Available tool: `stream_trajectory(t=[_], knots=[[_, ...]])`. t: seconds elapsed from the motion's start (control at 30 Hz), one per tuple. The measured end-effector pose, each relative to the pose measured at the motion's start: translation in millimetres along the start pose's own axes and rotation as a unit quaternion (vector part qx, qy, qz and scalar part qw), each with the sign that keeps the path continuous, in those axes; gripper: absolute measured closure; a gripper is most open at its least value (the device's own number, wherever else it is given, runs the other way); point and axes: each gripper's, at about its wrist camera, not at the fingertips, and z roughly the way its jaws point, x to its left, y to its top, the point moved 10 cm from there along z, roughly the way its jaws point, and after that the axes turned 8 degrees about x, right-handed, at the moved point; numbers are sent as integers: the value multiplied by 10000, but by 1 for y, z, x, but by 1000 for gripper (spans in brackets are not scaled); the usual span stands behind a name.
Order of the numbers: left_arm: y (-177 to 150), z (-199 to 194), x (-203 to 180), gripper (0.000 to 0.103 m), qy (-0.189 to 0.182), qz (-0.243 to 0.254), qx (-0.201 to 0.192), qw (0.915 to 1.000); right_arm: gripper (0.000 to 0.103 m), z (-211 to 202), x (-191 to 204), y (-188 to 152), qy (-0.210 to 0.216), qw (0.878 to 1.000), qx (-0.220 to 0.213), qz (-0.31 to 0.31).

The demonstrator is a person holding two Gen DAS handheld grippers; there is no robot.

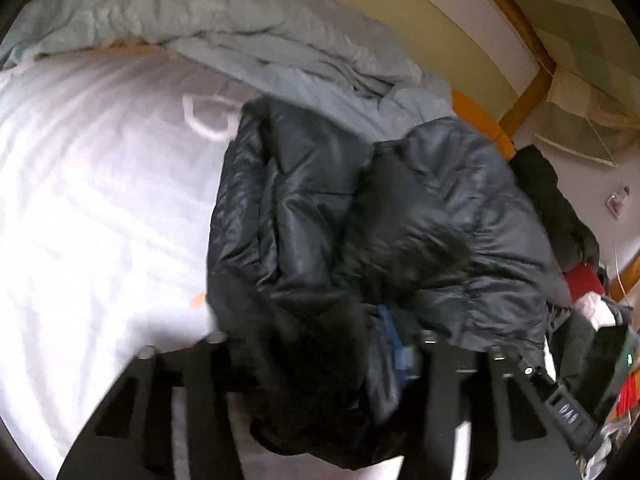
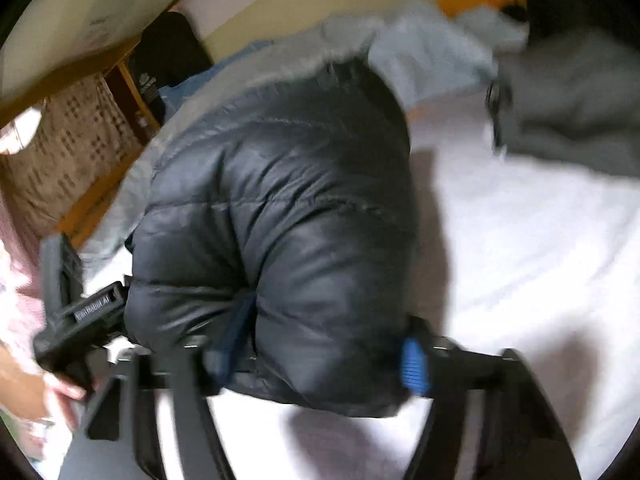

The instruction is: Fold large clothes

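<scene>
A black puffer jacket (image 1: pixel 400 220) lies bunched on the white bed sheet (image 1: pixel 100 200). In the left wrist view my left gripper (image 1: pixel 316 344) is shut on the jacket's near edge, where dark fur trim fills the gap between its fingers. In the right wrist view the jacket (image 2: pixel 280 200) bulges up in front of my right gripper (image 2: pixel 320 356), whose blue pads (image 2: pixel 414 368) press into its lower hem. The left gripper (image 2: pixel 80 312) and the hand holding it (image 2: pixel 40 392) show at that view's left edge.
A crumpled light blue duvet (image 1: pixel 240 32) lies behind the jacket by the wall. A grey garment (image 2: pixel 580 112) lies at the far right of the sheet (image 2: pixel 520 260). Dark clothes (image 1: pixel 560 208) are piled beside the wooden bed frame (image 1: pixel 528 96). A wicker basket (image 2: pixel 68 148) stands off the bed.
</scene>
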Motion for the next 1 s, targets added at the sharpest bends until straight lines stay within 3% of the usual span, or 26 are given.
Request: stream_trajectory(t=[0.07,0.13,0.2,0.37,0.5,0.63,0.67,0.73,0.77,0.83,0.9,0.93,1.0], knots=[[13,-18,-21,72,139,377,-328,9987,67,-18,6,14,-44,9984,-523,-188],[27,-32,-52,74,228,1022,-697,9921,68,-39,10,27,-66,9953,-898,-352],[39,-36,-77,76,198,1275,-779,9886,69,-61,13,43,-443,9885,-1255,-718],[77,-41,-153,77,-422,1510,-1161,9808,71,-122,2,91,-897,9722,-1958,-917],[104,-36,-232,77,-708,2020,-1664,9625,71,-180,-23,141,-1524,9497,-2505,-1103],[117,-5,-312,77,-1285,2235,-1697,9512,71,-228,-64,179,-2261,9238,-2918,-1015],[116,3,-330,77,-1391,2307,-1718,9476,71,-239,-80,186,-2583,9106,-3061,-1020],[113,23,-358,77,-1415,2575,-1839,9380,70,-247,-110,190,-2991,8964,-3122,-975],[108,44,-371,77,-1320,2773,-1858,9334,69,-243,-132,191,-3104,8980,-3010,-811],[98,93,-382,75,-1172,2965,-1531,9354,69,-231,-179,182,-3136,9092,-2708,-400],[77,150,-383,73,-844,3121,-864,9423,68,-204,-219,168,-3390,9147,-2196,-138],[69,161,-384,72,-740,3200,-816,9410,67,-192,-234,158,-3481,9163,-1981,-31],[64,160,-382,66,-723,3267,-853,9385,53,-193,-251,140,-3415,9168,-2059,234]])
